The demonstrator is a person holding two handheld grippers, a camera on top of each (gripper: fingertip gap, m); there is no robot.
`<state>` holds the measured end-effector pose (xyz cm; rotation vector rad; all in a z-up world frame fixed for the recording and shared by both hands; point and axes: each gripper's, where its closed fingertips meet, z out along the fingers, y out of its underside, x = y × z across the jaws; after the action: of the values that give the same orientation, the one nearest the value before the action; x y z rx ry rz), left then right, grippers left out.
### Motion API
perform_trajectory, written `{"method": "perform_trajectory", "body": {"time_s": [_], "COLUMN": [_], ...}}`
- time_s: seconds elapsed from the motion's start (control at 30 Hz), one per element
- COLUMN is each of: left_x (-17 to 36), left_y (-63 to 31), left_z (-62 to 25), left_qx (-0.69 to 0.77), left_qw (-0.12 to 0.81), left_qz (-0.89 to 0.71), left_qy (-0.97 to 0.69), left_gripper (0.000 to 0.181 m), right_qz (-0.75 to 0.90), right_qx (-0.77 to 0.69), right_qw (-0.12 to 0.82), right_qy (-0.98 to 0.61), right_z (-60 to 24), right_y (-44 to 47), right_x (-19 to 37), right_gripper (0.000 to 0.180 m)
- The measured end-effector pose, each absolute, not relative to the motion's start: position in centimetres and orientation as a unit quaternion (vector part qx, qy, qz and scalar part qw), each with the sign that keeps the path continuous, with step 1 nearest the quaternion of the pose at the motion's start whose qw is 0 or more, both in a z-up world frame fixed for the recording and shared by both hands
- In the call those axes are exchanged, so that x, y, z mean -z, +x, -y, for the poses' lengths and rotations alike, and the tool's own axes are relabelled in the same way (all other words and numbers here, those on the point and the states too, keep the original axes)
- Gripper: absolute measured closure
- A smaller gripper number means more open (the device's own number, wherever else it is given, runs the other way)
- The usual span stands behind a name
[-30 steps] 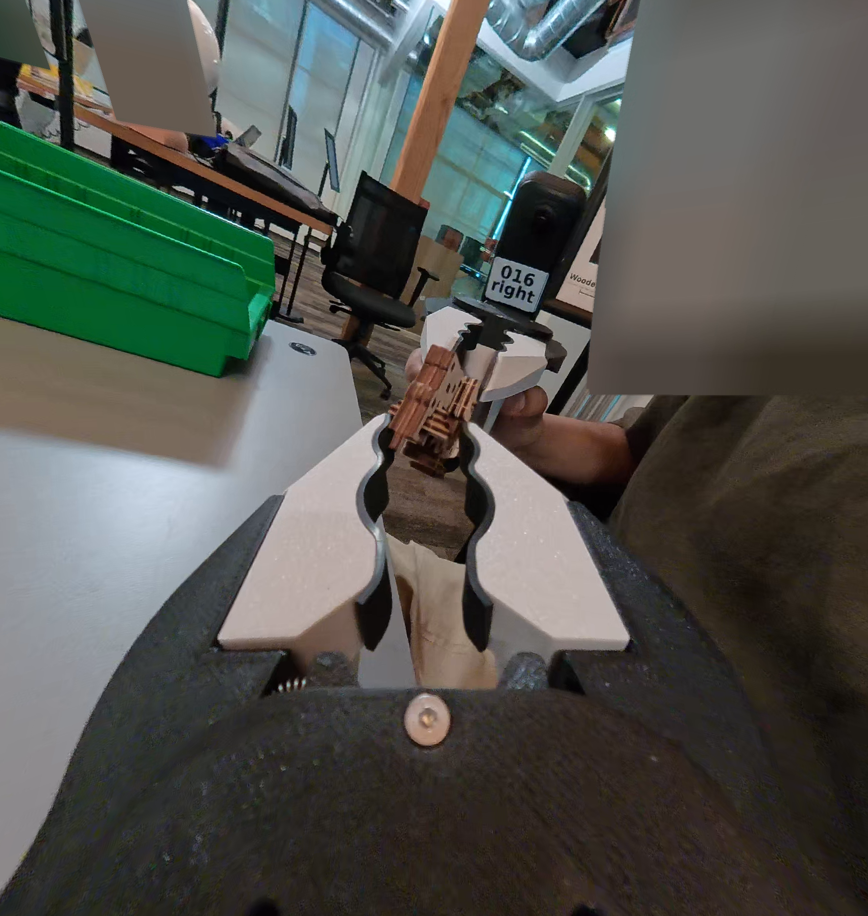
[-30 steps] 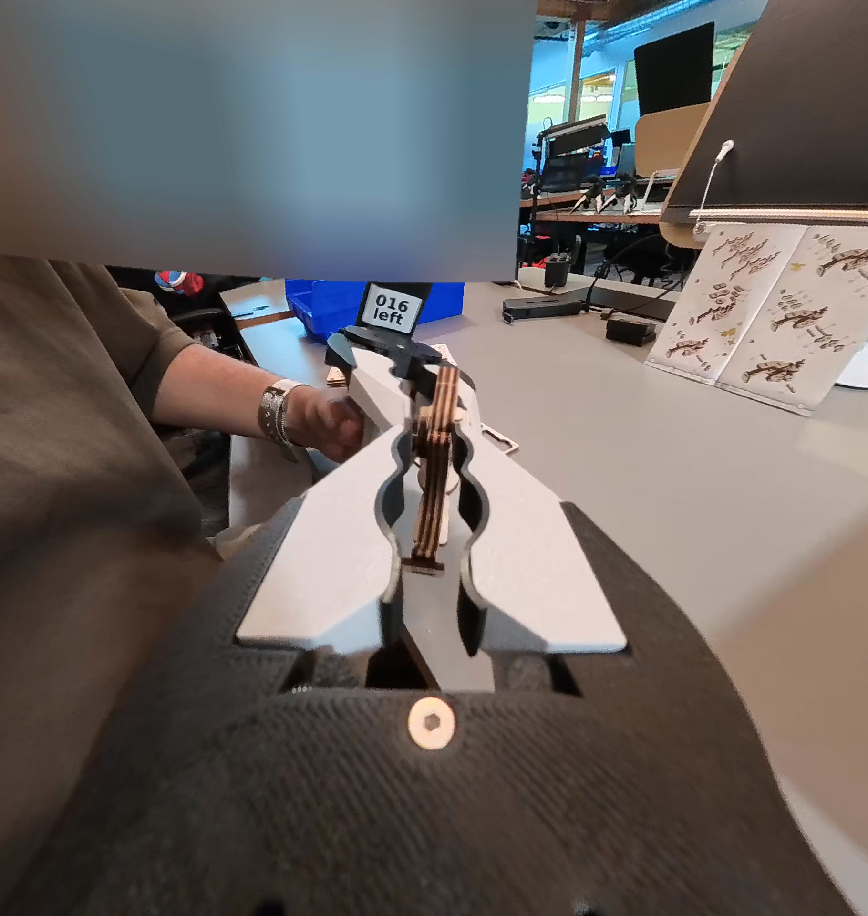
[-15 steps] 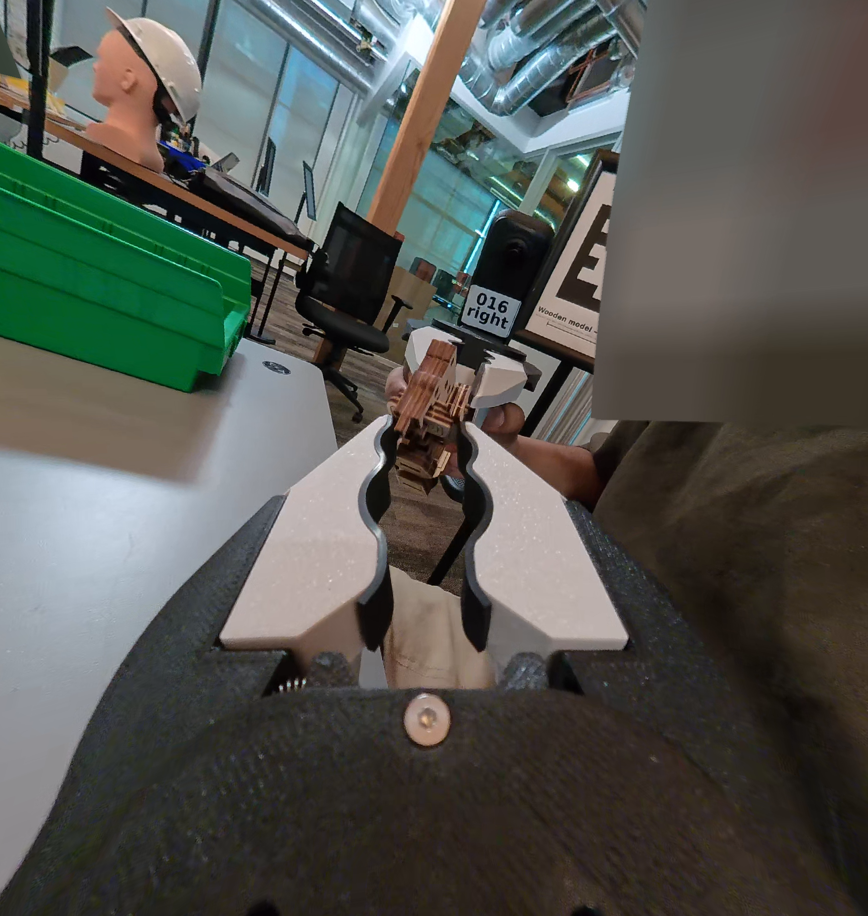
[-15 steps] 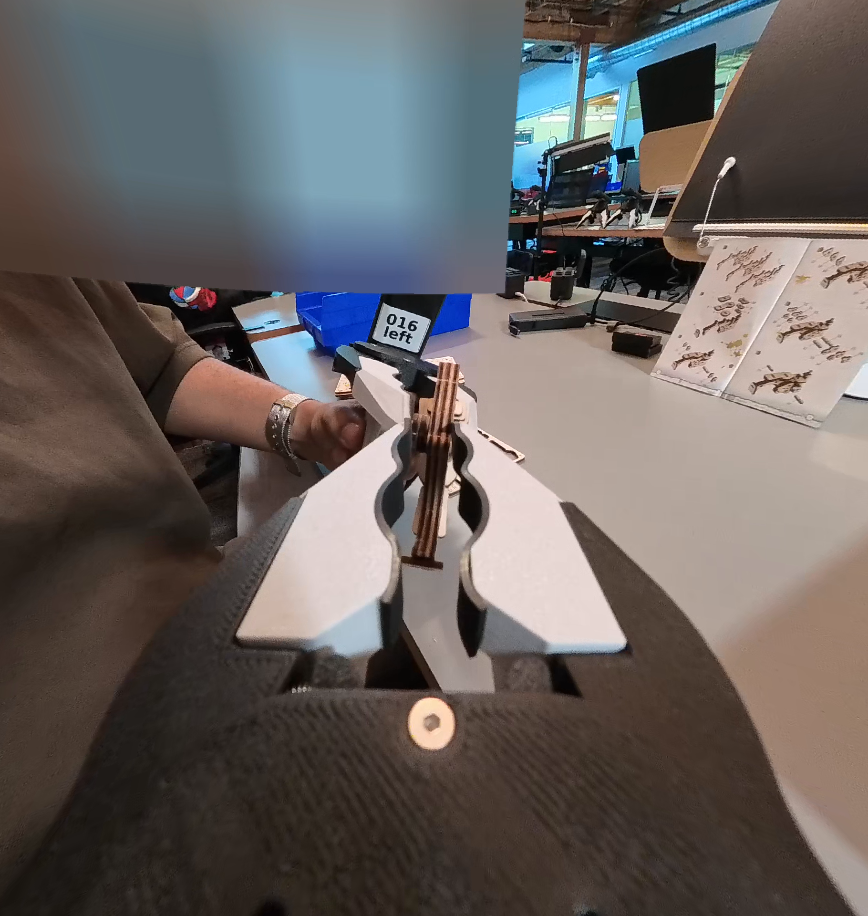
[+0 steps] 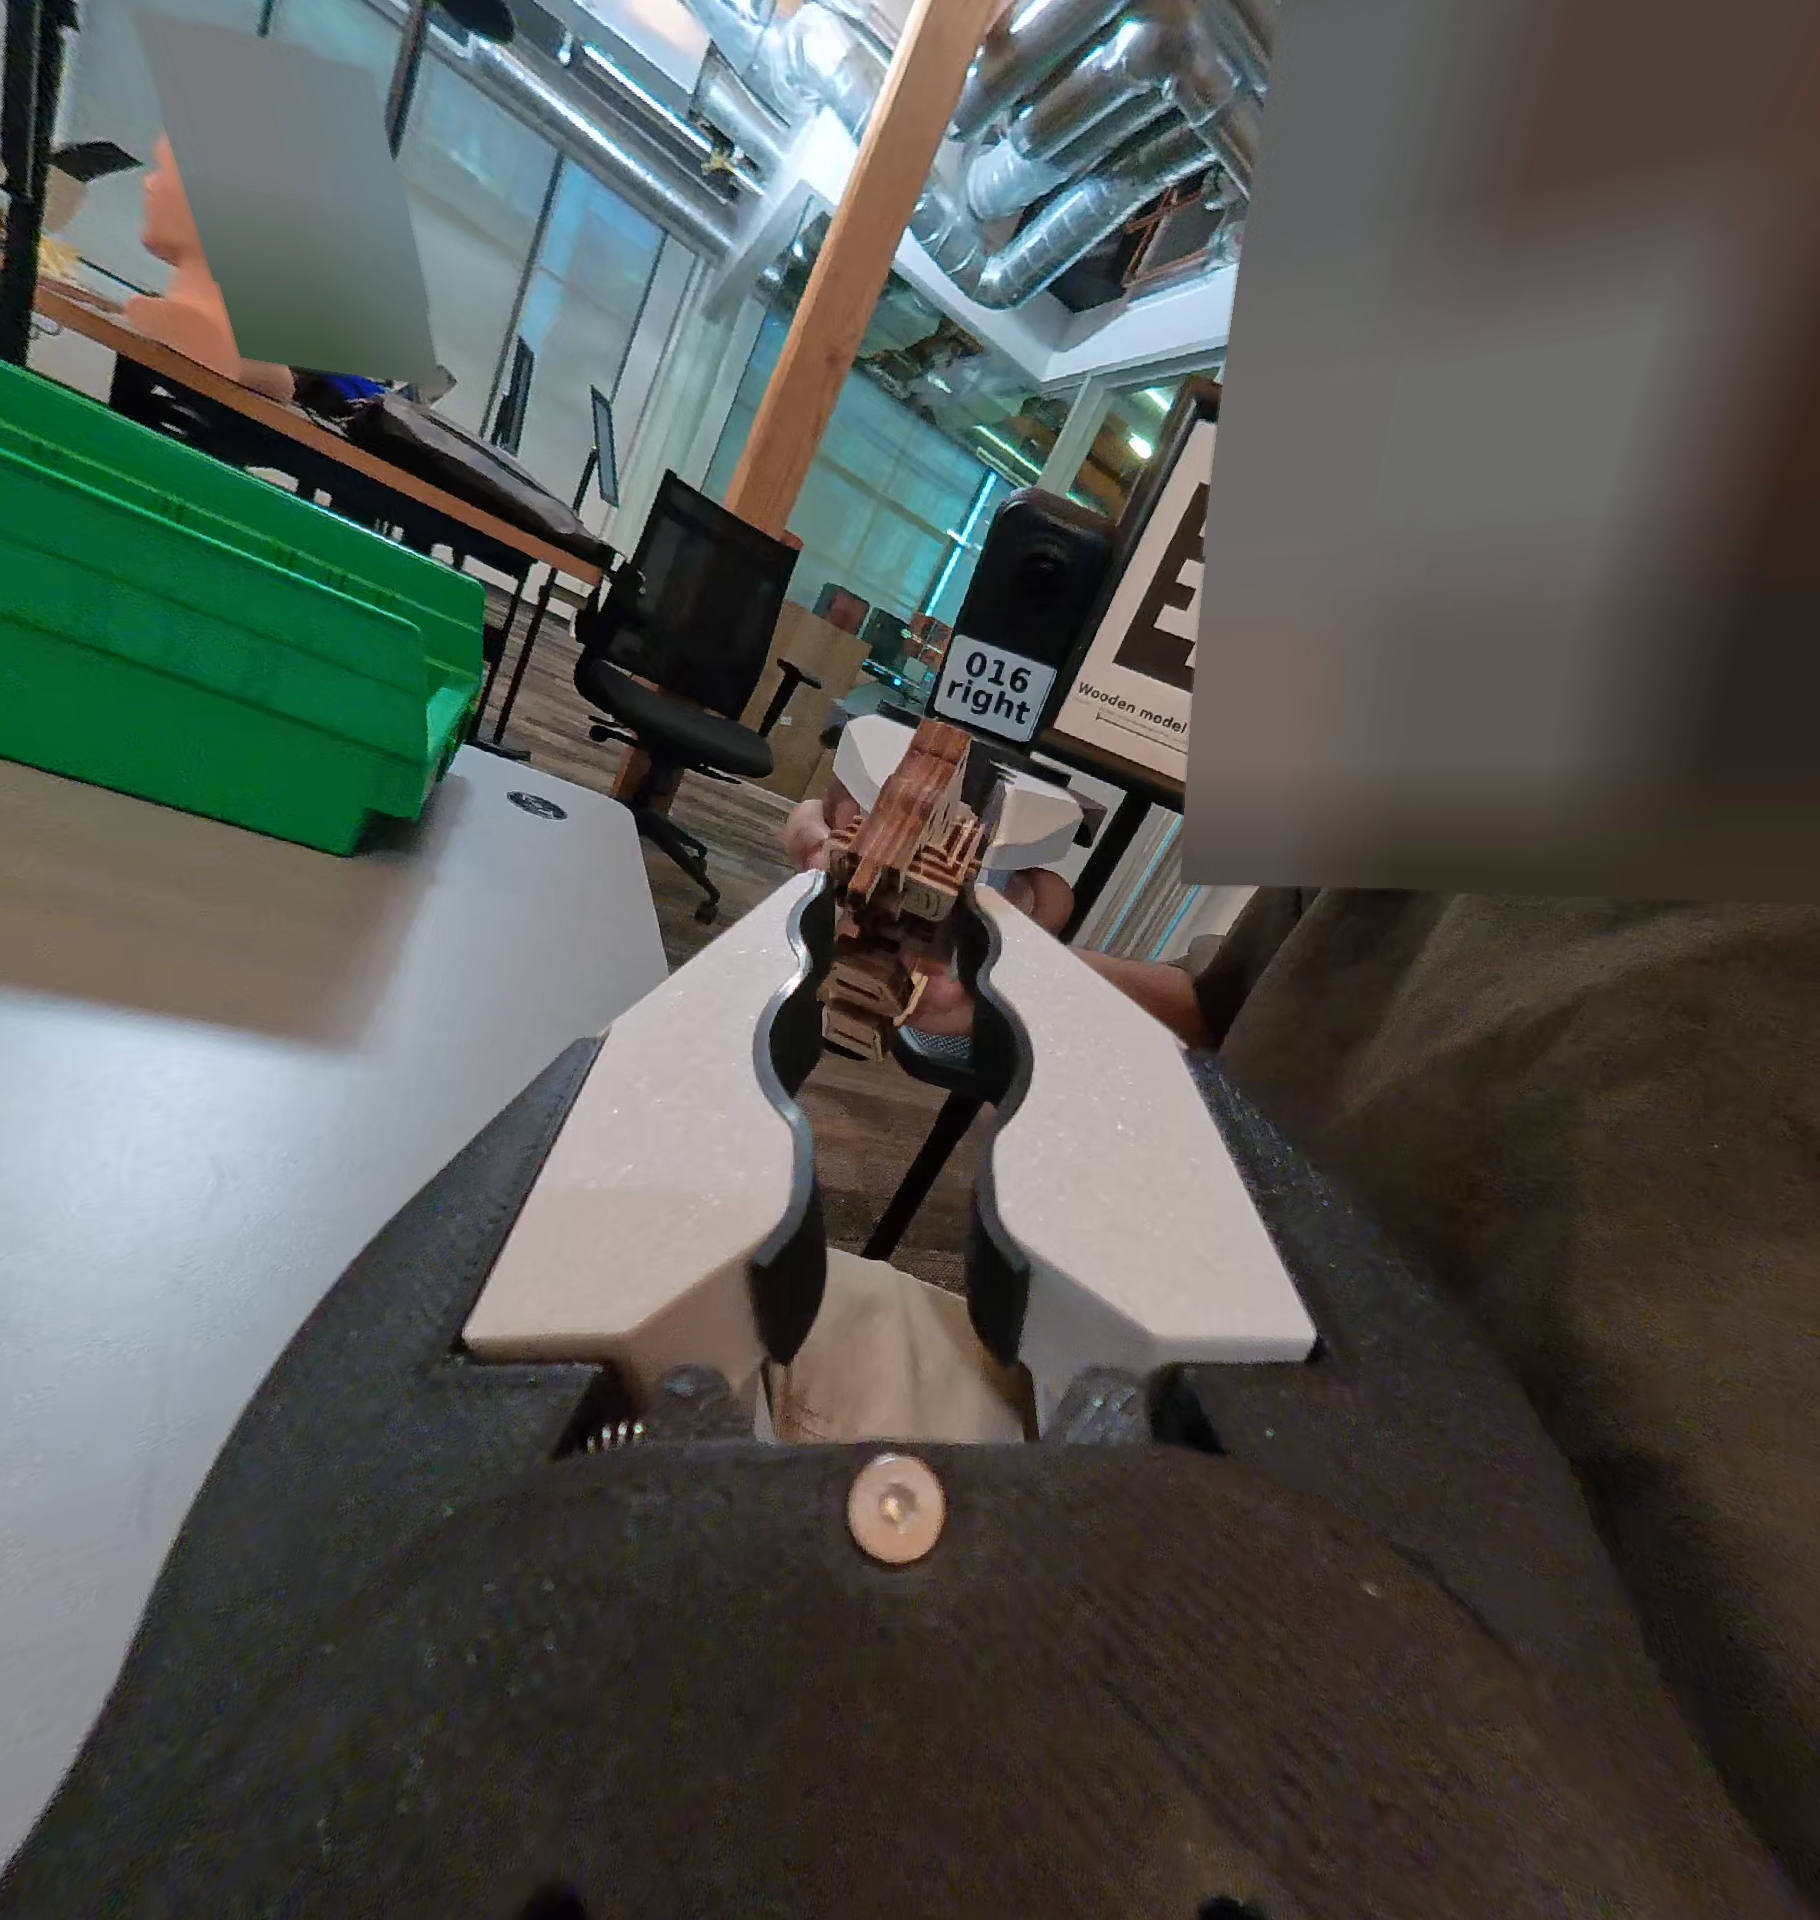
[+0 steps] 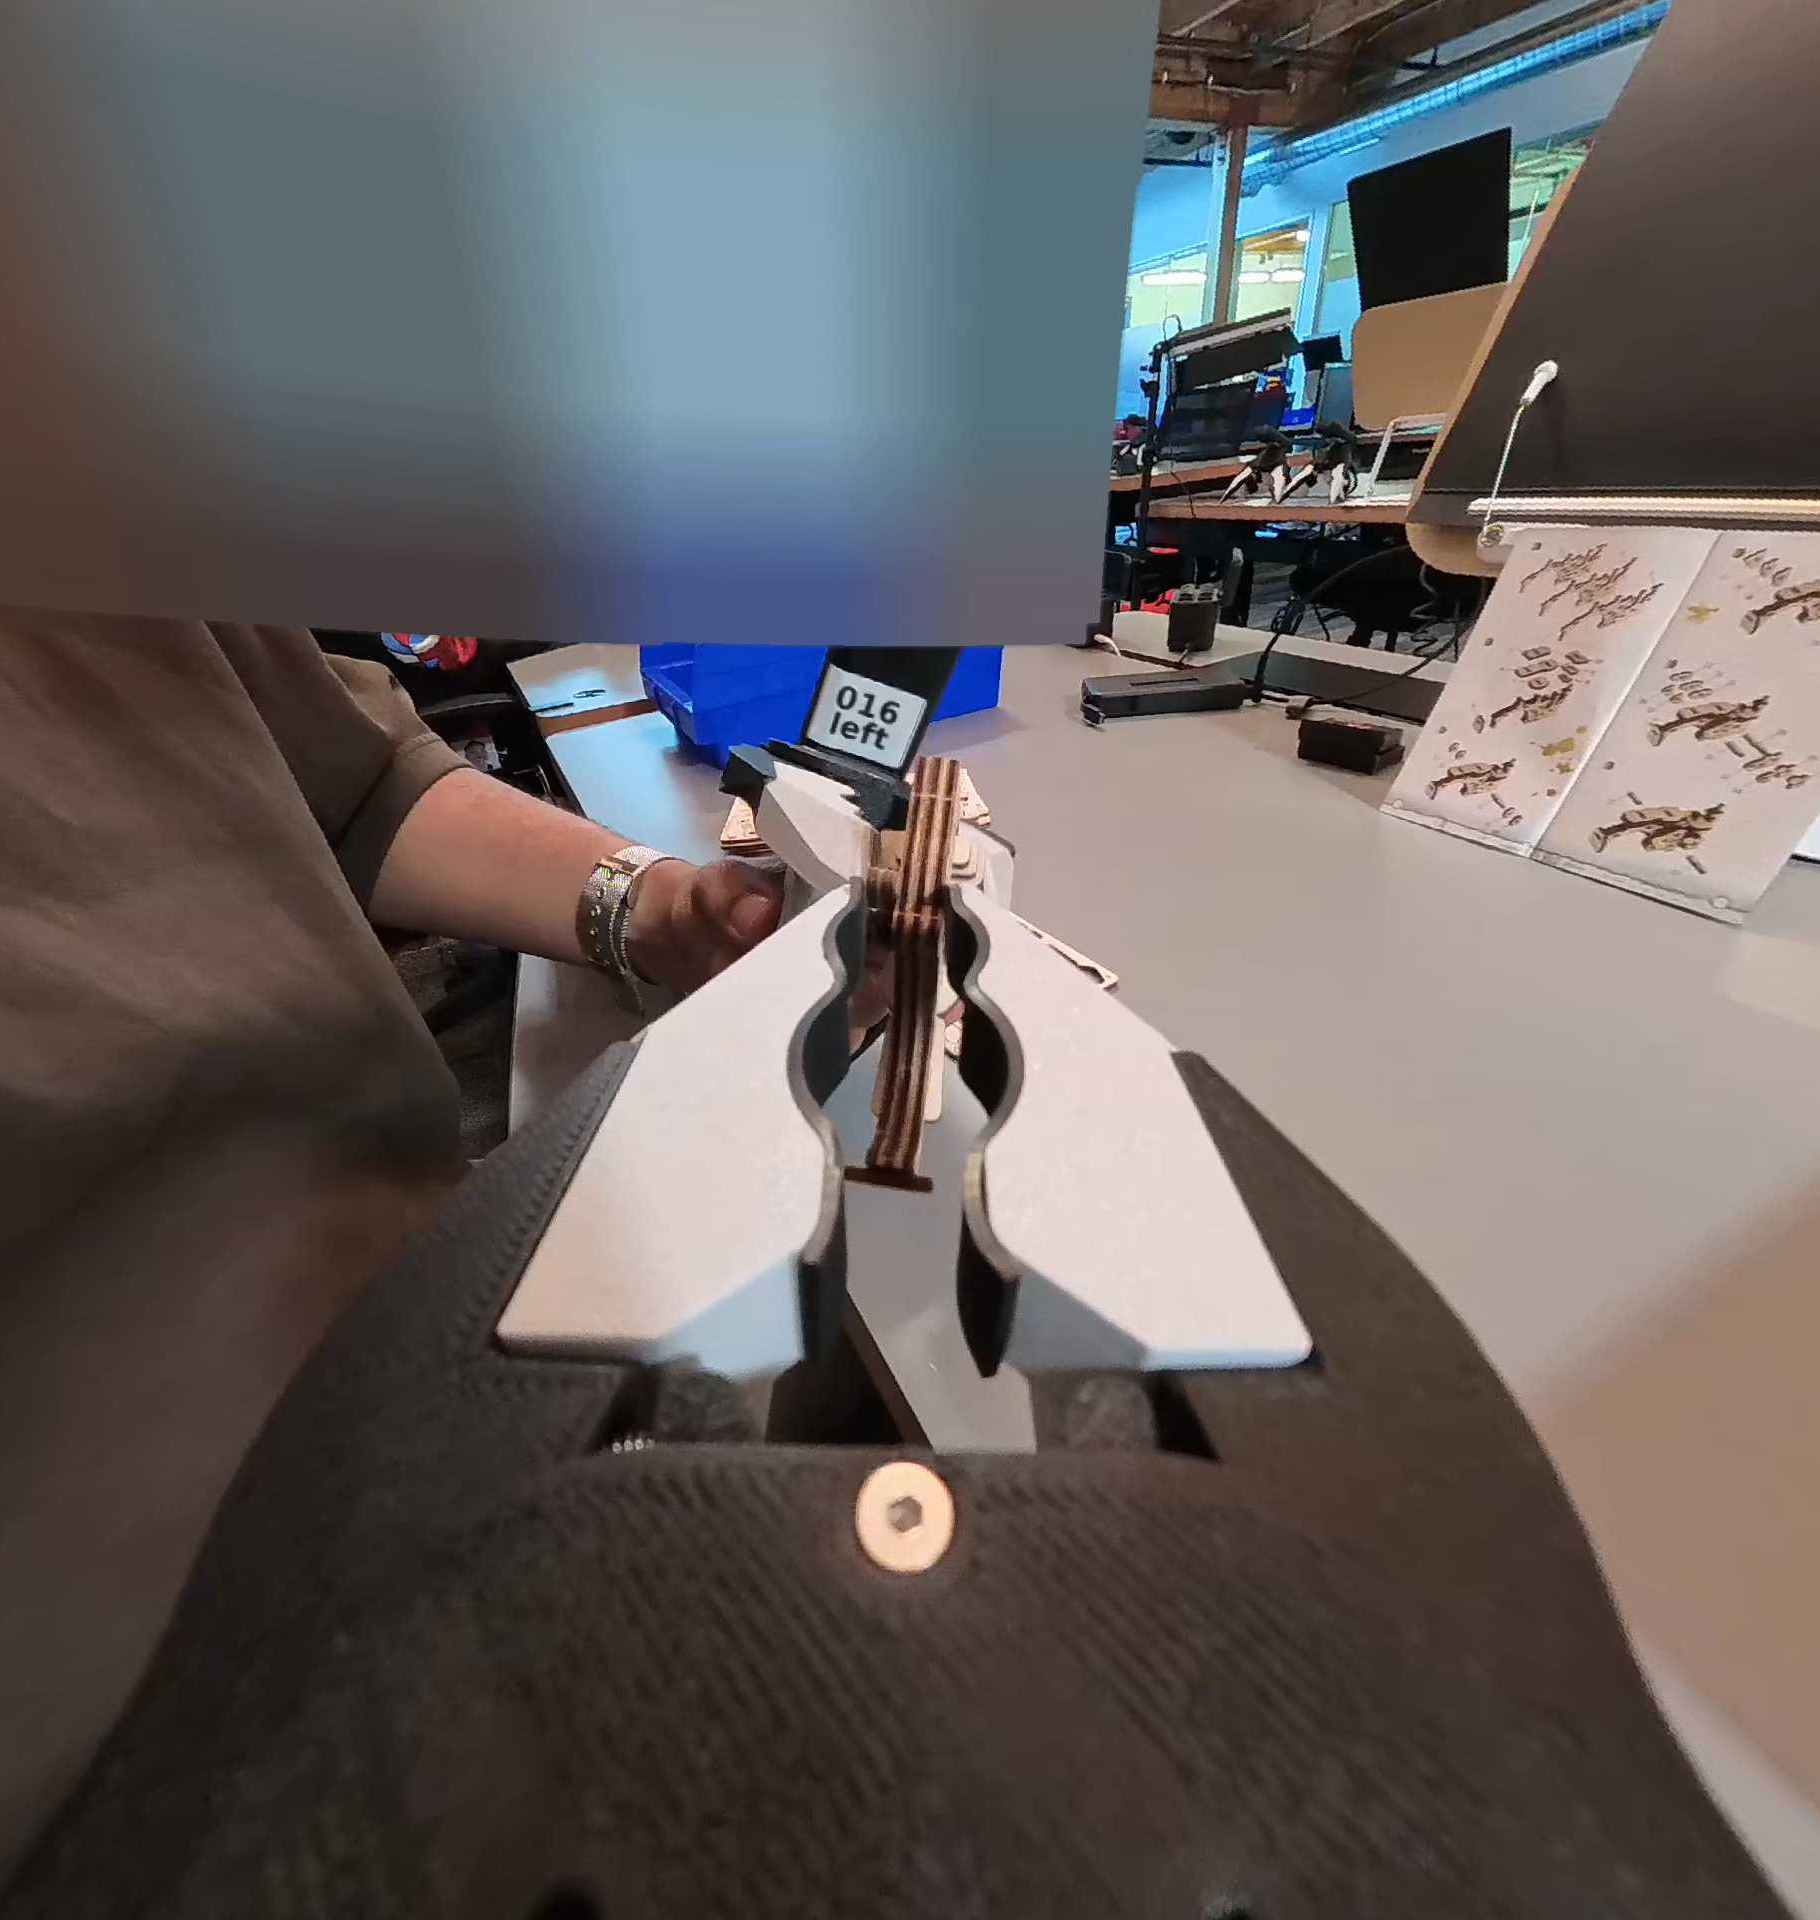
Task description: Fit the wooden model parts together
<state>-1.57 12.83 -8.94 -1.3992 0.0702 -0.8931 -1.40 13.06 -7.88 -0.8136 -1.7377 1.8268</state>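
Observation:
My left gripper point(image 5: 901, 902) is shut on a small brown wooden model assembly point(image 5: 890, 883) of many slotted pieces, held at its fingertips. My right gripper point(image 6: 911, 899) is shut on a flat layered plywood part point(image 6: 911, 997) that stands edge-on between its fingers. The two grippers face each other tip to tip in the air beside the table edge, and the pieces meet there. The right gripper also shows in the left wrist view point(image 5: 947, 790), just behind the model. The left gripper also shows in the right wrist view point(image 6: 833, 831), with a hand on it.
A grey table point(image 5: 158, 1195) carries green bins point(image 5: 189, 644) at its far left. In the right wrist view the table point(image 6: 1405, 1039) holds flat wooden part sheets point(image 6: 1077, 961), a blue bin point(image 6: 719, 696), black boxes point(image 6: 1347, 740) and propped instruction sheets point(image 6: 1633, 727). The person's olive shirt point(image 5: 1560, 1143) is close by.
Both grippers keep their grip on the wooden pieces. The left wrist view has tilted upward a little, and the right gripper has shifted slightly left in it. The right wrist view has barely changed.

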Motion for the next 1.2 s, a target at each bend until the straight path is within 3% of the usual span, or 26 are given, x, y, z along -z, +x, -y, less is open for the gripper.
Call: {"method": "perform_trajectory", "body": {"time_s": [1.2], "left_x": [8.24], "left_y": [-1.53], "left_z": [-12.58], "left_qx": [0.278], "left_qw": [0.711], "left_qz": [-0.081], "left_qy": [-0.64], "left_gripper": [0.161], "right_qz": [0.636], "right_qx": [-0.66], "right_qw": [0.271], "right_qy": [-0.293], "right_z": [-13.06], "right_y": [-1.35], "right_x": [7.53], "right_gripper": [0.161]}}
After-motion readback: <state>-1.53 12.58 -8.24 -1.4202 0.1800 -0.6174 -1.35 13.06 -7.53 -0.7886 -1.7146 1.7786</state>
